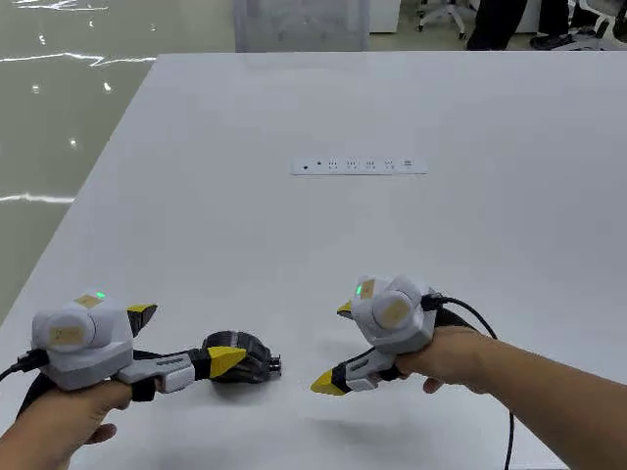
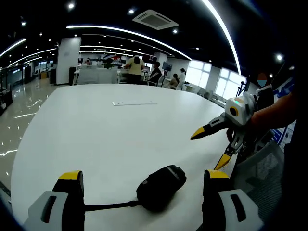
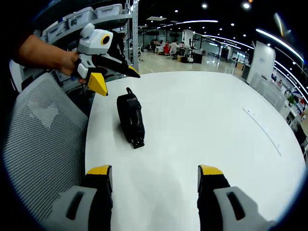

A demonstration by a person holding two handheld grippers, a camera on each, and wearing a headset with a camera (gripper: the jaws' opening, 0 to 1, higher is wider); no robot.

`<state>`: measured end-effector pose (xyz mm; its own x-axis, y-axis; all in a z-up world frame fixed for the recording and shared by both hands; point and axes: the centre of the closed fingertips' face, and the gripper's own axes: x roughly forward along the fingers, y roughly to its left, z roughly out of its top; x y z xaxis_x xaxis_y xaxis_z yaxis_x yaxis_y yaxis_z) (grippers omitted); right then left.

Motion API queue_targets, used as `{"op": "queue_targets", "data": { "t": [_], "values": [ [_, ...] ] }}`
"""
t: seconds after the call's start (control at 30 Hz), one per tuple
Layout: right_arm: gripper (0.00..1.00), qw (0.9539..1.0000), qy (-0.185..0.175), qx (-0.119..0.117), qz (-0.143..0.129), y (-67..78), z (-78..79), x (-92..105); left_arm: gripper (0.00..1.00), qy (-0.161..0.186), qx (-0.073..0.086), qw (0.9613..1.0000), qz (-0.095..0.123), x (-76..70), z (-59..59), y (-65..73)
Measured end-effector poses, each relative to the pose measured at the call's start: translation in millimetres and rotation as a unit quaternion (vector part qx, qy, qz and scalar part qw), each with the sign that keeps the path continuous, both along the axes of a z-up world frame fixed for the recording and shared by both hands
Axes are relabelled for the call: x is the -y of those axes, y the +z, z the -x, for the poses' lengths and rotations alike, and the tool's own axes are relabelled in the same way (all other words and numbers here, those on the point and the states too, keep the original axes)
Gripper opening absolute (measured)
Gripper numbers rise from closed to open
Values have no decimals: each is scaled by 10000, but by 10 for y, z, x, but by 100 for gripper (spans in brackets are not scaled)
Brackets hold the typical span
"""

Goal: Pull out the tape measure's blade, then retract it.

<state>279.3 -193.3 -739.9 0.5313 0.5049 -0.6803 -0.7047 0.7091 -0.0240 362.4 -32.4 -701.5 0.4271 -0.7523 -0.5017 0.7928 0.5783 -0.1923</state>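
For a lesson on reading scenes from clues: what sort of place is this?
Probably an open-plan office or lab: a large white table with a flat white power-socket strip, a grey mesh office chair, and a ceiling air-conditioning vent.

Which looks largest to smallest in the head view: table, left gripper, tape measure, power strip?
1. table
2. left gripper
3. tape measure and power strip: about alike. The power strip is longer but thinner, and it lies farther from the camera, so I won't rank them.
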Motion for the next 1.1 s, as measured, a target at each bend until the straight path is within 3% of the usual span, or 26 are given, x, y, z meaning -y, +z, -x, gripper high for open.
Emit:
{"op": "queue_targets", "data": {
  "t": [0.07, 0.13, 0.2, 0.27, 0.3, 0.33, 0.47, 0.53, 0.8, 0.87, 0.9, 0.97, 1.07, 1.1],
  "values": [
    [74, 9997, -230, 16, -43, 33, 78, 157, 100, -16, -9, 10000, 63, -49, 44, -2],
    [75, 9984, -519, 127, -159, 99, 130, 314, 100, -213, -41, 9998, -28, -71, 141, -43],
    [75, 9974, -673, 159, -193, 133, 201, 443, 100, -288, 135, 9991, -278, -126, 158, -91],
    [75, 9952, -918, 186, -296, 165, 293, 600, 100, -341, -20, 9993, -167, -124, 218, -97],
    [76, 9940, -1024, 223, -307, 183, 350, 691, 100, -354, -5, 9992, -175, -142, 230, -103],
    [76, 9932, -1090, 252, -313, 192, 390, 750, 100, -394, 118, 9990, -161, -146, 232, -81],
    [78, 9894, -1365, 308, -389, 238, 601, 991, 100, -467, 244, 9984, -196, -188, 224, -70],
    [79, 9872, -1500, 351, -402, 253, 671, 1077, 100, -454, 91, 9988, -157, -208, 234, -65],
    [88, 9830, -1784, 348, -274, 231, 993, 1382, 100, -303, 227, 9990, -248, -379, 140, 25],
    [89, 9813, -1881, 316, -271, 213, 1037, 1450, 100, -140, 81, 9999, -36, -400, 117, 59],
    [91, 9801, -1938, 336, -262, 210, 1070, 1486, 100, -151, 69, 9999, -36, -426, 119, 52],
    [93, 9791, -1989, 308, -280, 204, 1146, 1518, 100, -169, 195, 9995, -192, -461, 126, 14],
    [98, 9787, -2016, 310, -220, 199, 1264, 1554, 100, 0, 257, 9996, -138, -513, 103, 25],
    [100, 9781, -2047, 309, -223, 201, 1286, 1569, 100, 4, 186, 9998, -56, -515, 126, 35]
  ]
}}
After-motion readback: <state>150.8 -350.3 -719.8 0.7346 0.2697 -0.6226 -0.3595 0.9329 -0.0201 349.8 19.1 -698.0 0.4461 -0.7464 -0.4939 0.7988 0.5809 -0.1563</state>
